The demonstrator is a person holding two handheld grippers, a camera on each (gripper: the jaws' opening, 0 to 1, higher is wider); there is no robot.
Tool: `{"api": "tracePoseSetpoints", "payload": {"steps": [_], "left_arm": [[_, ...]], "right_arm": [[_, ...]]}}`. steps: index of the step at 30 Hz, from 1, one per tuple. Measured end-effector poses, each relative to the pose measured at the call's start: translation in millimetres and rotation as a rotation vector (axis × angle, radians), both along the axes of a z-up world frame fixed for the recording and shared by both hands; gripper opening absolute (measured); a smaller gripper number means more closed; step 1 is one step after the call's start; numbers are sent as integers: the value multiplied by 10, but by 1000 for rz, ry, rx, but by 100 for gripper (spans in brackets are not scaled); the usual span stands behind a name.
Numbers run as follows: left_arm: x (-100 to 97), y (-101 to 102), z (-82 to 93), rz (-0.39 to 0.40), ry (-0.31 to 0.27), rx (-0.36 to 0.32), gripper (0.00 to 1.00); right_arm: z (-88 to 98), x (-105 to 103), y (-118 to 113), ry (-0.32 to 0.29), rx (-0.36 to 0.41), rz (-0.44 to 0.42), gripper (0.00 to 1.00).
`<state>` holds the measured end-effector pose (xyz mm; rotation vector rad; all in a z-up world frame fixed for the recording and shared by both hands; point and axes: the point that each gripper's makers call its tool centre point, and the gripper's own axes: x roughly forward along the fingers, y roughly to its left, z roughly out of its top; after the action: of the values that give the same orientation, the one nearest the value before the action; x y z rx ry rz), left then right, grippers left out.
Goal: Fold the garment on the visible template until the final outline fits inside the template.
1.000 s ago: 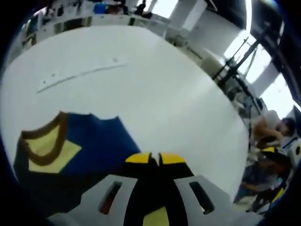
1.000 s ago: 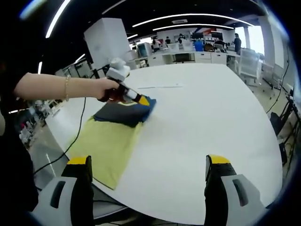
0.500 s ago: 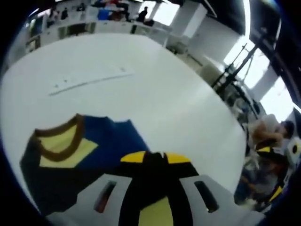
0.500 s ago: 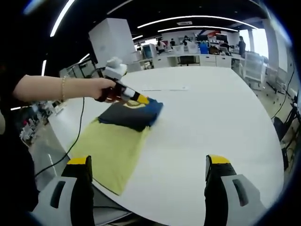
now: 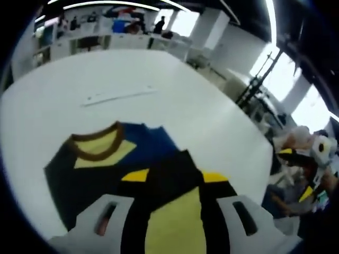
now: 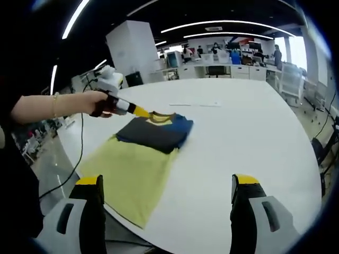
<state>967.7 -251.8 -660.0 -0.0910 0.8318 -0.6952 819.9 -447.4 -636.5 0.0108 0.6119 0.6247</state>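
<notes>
In the right gripper view, a person's hand (image 6: 98, 103) at the far left holds the left gripper (image 6: 142, 112), whose yellow tip points at the brown collar of the folded garment (image 6: 156, 132); from here the tip looks to be at or just over the collar edge, and whether it touches is hard to tell. The garment lies folded, dark navy and blue, on the upper end of the yellow-green template (image 6: 131, 174), its right blue edge running past the template's side onto the white table (image 6: 238, 132) — the rest of the template stretches bare toward the table's near edge. Further right, a thin pale strip (image 6: 195, 105) lies on the table beyond the garment, well apart from it. At the bottom of this view the right gripper (image 6: 167, 198) stands wide apart, holding nothing, one jaw low on the left and the other low on the right. In the left gripper view, the garment's collar (image 5: 98, 148) with its yellow inner patch sits left of centre, the same pale strip (image 5: 119, 97) beyond it, and the left gripper's (image 5: 172, 174) yellow-tipped jaws rise from the bottom with dark and yellow material between them — I cannot tell whether they are closed on cloth or merely together. Desks and people stand in the office behind the table.
</notes>
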Motion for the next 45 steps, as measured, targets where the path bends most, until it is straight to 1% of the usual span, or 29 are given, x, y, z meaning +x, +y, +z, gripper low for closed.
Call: {"api": "tracePoseSetpoints", "payload": {"steps": [2, 5, 8, 10, 13, 15, 16, 17, 18, 19, 23, 28, 31, 35, 38, 40, 45], "left_arm": [[-64, 105, 90, 4, -26, -18, 36], [-162, 242, 189, 2, -50, -31, 40], [-279, 437, 278, -4, -91, -10, 46], [-345, 528, 312, -7, -99, -6, 50], [-457, 728, 364, 6, -115, -8, 55], [-527, 813, 387, 14, -122, -5, 59], [-577, 877, 393, 17, -125, -1, 62], [-611, 915, 405, 19, -128, -7, 66], [-675, 926, 458, 34, -130, -38, 70], [-718, 944, 481, 39, -128, -46, 74], [-900, 1067, 588, 47, -156, -39, 81], [-1064, 1259, 645, 78, -168, -30, 88], [-1161, 1372, 662, 100, -174, -25, 90], [-1307, 1518, 642, 118, -172, -4, 95], [-1416, 1596, 625, 127, -161, -6, 100], [-1483, 1662, 615, 138, -162, 10, 99], [-1618, 1785, 651, 166, -164, 11, 99]], "right_arm": [[18, 11, 40, -3, 1, 3, 99], [45, 19, 107, -9, -2, 13, 99], [64, 26, 173, -12, -10, 27, 99], [82, 32, 215, -17, -12, 34, 99], [88, 37, 272, -19, -16, 44, 99], [87, 34, 304, -17, -17, 49, 99], [83, 30, 328, -16, -18, 54, 99], [81, 21, 346, -15, -20, 59, 99], [80, 10, 369, -15, -22, 63, 99], [79, 4, 381, -14, -23, 66, 99], [68, -26, 417, -10, -24, 73, 99], [63, -49, 437, -6, -28, 76, 99], [72, -50, 439, -7, -30, 77, 99], [92, -53, 435, -9, -35, 77, 99], [94, -53, 424, -9, -38, 76, 99], [90, -56, 418, -8, -39, 76, 99], [92, -71, 412, -6, -41, 75, 99]]}}
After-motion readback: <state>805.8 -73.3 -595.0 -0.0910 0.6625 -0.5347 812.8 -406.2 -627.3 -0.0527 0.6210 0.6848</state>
